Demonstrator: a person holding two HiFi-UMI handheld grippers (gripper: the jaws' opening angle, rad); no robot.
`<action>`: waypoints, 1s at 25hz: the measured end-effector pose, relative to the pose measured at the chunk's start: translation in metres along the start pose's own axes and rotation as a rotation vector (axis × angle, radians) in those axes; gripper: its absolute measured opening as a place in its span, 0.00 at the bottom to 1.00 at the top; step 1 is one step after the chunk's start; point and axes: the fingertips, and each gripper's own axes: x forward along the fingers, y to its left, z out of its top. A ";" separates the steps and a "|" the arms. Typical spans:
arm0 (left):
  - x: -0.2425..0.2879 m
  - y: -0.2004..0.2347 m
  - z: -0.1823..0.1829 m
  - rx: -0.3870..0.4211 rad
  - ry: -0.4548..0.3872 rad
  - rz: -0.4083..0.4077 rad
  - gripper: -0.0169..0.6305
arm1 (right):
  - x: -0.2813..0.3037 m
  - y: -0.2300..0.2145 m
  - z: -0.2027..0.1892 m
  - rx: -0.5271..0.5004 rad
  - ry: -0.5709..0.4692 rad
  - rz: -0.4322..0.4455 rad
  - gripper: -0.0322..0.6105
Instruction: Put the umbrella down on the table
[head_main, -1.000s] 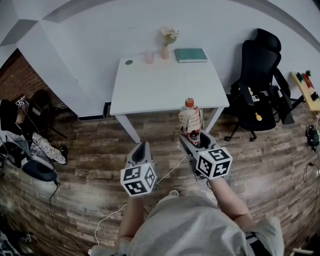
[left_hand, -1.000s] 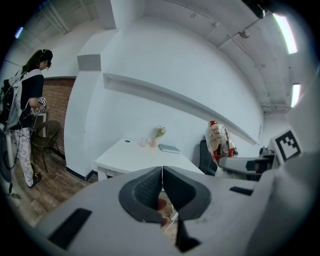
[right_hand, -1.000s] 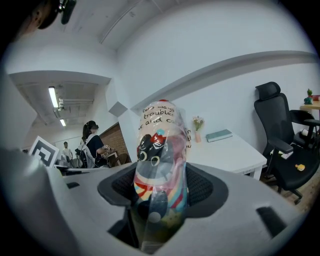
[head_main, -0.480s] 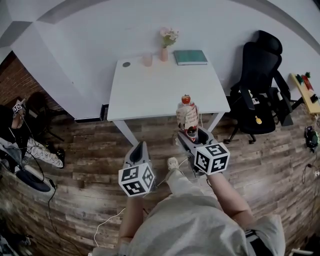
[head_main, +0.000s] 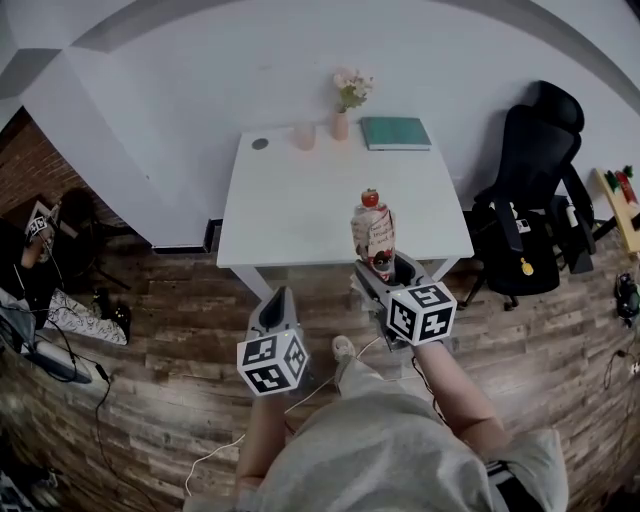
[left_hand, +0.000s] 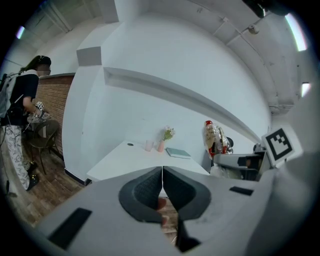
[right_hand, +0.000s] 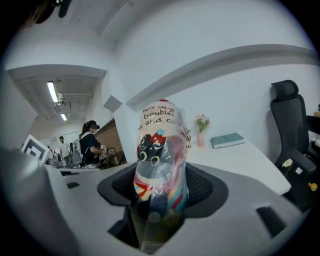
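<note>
Umbrella: folded, in a clear sleeve printed with a cartoon face and lettering, red cap on top. Stands upright, lower end clamped in the right tongs. In the right gripper view both dark pads press its sides, spread wide around it. It is off the desk, held in the air on the person's side of the near edge, toward the near right corner. In the head view its top overlaps the white desk top.

Left tongs: pads together, edges meeting in a thin line, nothing between them. Held beside the right tongs, also short of the near edge, nearer the near left leg.

Desk: white, four-legged, on a wood-plank floor, back edge against a white wall. Along the far edge:
- small dark round thing by the far left corner
- pink cup
- vase of flowers just beside the cup
- green book lying flat toward the far right corner

Middle and near part of the top bare.

Black office chair to the right of the desk. White cable trails over the floor near the person's legs. Another person stands off to the left by a brick wall.
</note>
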 end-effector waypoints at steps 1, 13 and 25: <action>0.008 0.002 0.004 -0.002 0.001 0.004 0.04 | 0.009 -0.005 0.004 -0.001 0.005 0.002 0.47; 0.092 0.021 0.033 -0.008 0.024 0.029 0.04 | 0.112 -0.066 0.018 -0.006 0.099 0.000 0.47; 0.164 0.030 0.047 -0.020 0.046 0.043 0.04 | 0.206 -0.130 -0.001 -0.009 0.241 -0.022 0.47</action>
